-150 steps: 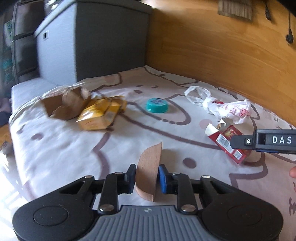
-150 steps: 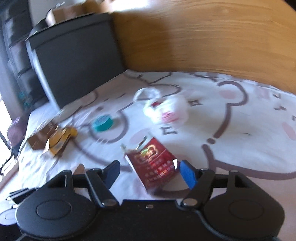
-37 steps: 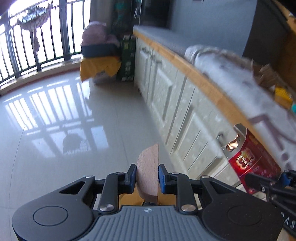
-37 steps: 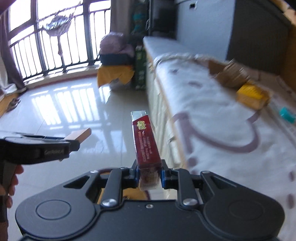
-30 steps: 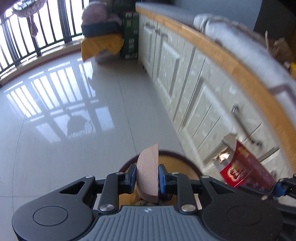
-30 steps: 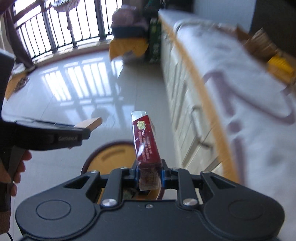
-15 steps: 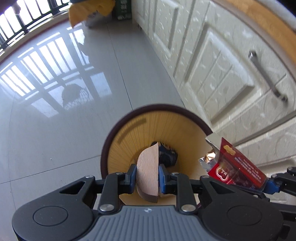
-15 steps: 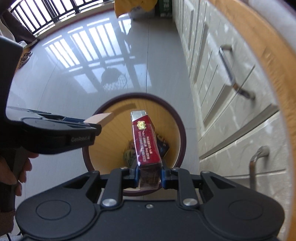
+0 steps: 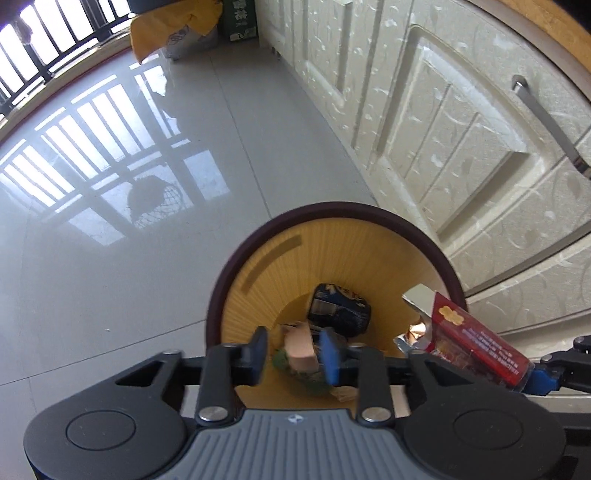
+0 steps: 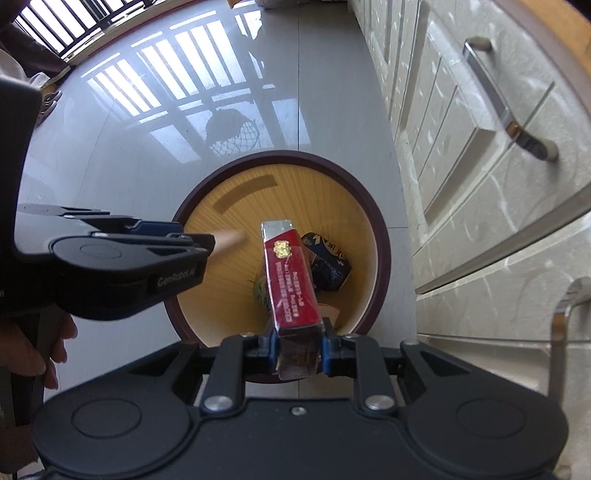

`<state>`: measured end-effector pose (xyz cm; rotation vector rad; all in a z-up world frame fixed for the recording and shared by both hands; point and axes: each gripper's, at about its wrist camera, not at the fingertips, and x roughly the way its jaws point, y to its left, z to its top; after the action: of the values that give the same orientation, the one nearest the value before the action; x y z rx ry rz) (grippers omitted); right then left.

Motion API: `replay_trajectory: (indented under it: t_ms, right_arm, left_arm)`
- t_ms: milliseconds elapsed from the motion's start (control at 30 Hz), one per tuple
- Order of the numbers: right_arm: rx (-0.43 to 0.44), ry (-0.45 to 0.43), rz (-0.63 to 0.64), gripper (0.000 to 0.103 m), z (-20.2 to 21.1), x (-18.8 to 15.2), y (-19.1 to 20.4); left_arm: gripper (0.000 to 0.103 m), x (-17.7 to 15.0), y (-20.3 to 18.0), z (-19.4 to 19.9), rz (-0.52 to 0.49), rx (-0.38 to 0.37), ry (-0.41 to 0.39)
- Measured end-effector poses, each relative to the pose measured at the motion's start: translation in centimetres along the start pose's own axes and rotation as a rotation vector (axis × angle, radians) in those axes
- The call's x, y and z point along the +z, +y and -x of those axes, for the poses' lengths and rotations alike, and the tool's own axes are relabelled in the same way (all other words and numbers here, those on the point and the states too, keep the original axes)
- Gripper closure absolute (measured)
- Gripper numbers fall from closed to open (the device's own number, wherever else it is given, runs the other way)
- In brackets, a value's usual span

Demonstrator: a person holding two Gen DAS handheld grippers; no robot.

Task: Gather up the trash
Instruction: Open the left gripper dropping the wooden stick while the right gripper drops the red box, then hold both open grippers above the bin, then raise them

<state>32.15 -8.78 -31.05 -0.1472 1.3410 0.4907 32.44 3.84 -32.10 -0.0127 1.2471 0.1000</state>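
Above round yellow waste bin with dark-brown rim (image 9: 332, 206): left gripper (image 9: 293, 350) jaws parted, loose round-ended wooden offcut (image 9: 301, 345) between; right gripper (image 10: 297, 347) clamped on red cardboard cigarette pack (image 10: 291, 280), likely to clip the rim and spill onto grey tiled floor (image 9: 110, 258) if released off-centre.

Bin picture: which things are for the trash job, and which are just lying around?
For the job:
- bin
- wooden piece between the open left gripper jaws
- red cigarette pack in the right gripper
- dark packet in the bin

Just there:
- cabinet doors
- shiny floor
- yellow bag
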Motion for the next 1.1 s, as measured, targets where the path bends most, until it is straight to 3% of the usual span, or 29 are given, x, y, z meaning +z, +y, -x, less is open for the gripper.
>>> replay_trajectory:
  t_ms: [333, 467, 533, 667, 933, 1100]
  right_arm:
    - [-0.014, 0.015, -0.011, 0.081, -0.9, 0.4, 0.1]
    - [0.001, -0.025, -0.025, 0.080, -0.7, 0.5, 0.0]
    - [0.015, -0.064, -0.030, 0.075, -0.3, 0.6, -0.1]
    - [0.023, -0.112, -0.053, 0.044, 0.1, 0.7, -0.5]
    - [-0.010, -0.084, -0.031, 0.042, -0.1, 0.2, -1.1]
    - [-0.030, -0.058, 0.013, 0.039, -0.4, -0.2, -1.1]
  left_arm:
    - [0.047, -0.7, 0.5, -1.2, -0.043, 0.023, 0.079]
    - [0.039, -1.0, 1.1, -1.2, -0.033, 0.023, 0.090]
    - [0.036, -1.1, 1.4, -1.2, -0.027, 0.021, 0.093]
    - [0.030, -1.3, 1.6, -1.5, -0.009, 0.026, 0.105]
    - [0.019, -1.6, 1.7, -1.7, 0.004, 0.021, 0.125]
    - [0.017, -1.6, 1.8, -1.5, 0.015, 0.032, 0.124]
